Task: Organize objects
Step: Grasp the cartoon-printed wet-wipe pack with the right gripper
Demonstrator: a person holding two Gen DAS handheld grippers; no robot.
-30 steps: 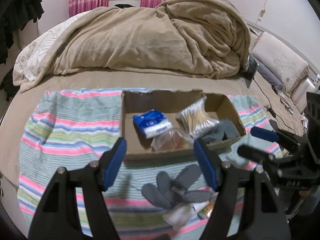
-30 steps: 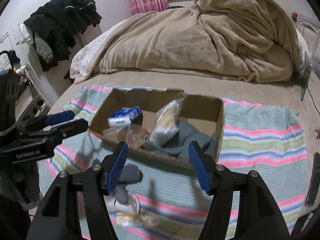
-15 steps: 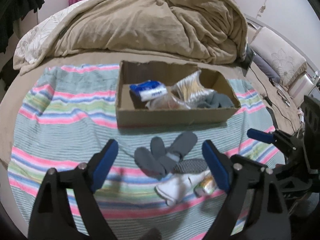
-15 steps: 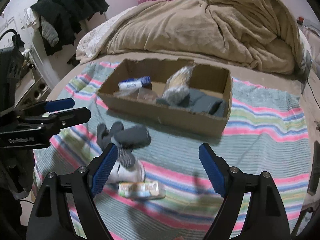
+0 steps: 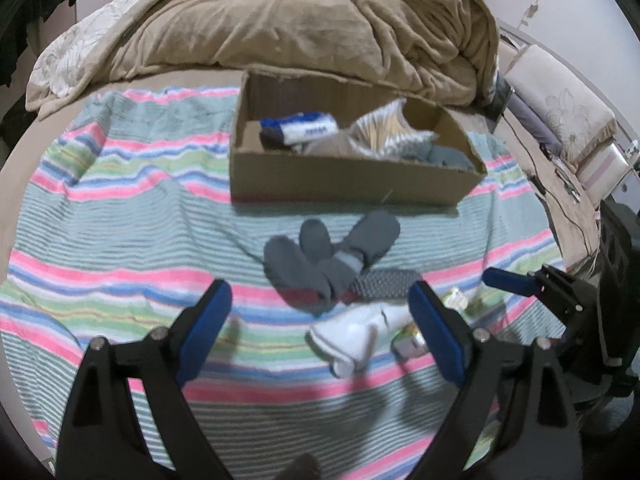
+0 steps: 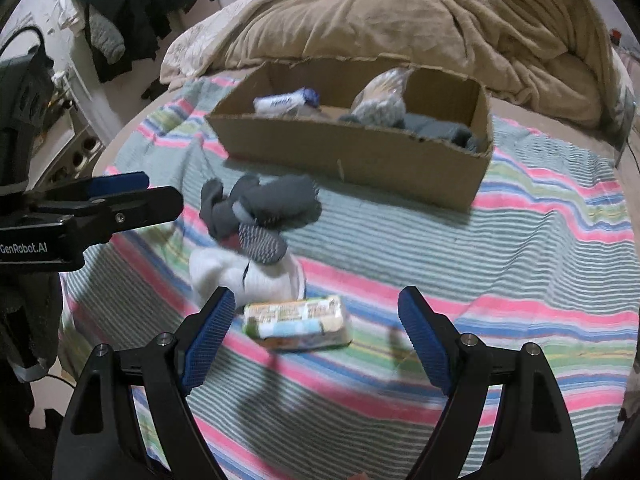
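A cardboard box [image 5: 348, 178] [image 6: 360, 148] sits on a striped towel and holds a blue-white packet [image 5: 306, 130], a bag of cotton swabs [image 5: 384, 130] and grey cloth [image 6: 436, 128]. In front of it lie grey socks [image 5: 332, 252] [image 6: 260, 204], a white sock [image 5: 352, 332] [image 6: 236, 272] and a small green-white packet [image 6: 298, 322]. My left gripper [image 5: 320, 328] is open, just before the socks. My right gripper [image 6: 316, 328] is open, with the small packet between its fingers' line.
The striped towel [image 5: 120, 232] covers the bed's near part. A beige duvet [image 5: 288, 20] is heaped behind the box. Dark clothes [image 6: 132, 12] hang at the left wall. Pillows [image 5: 560, 108] lie at the right.
Both grippers have pulled back from the box and dropped lower toward the towel. The socks and small packet now lie close before them. Both stayed open.
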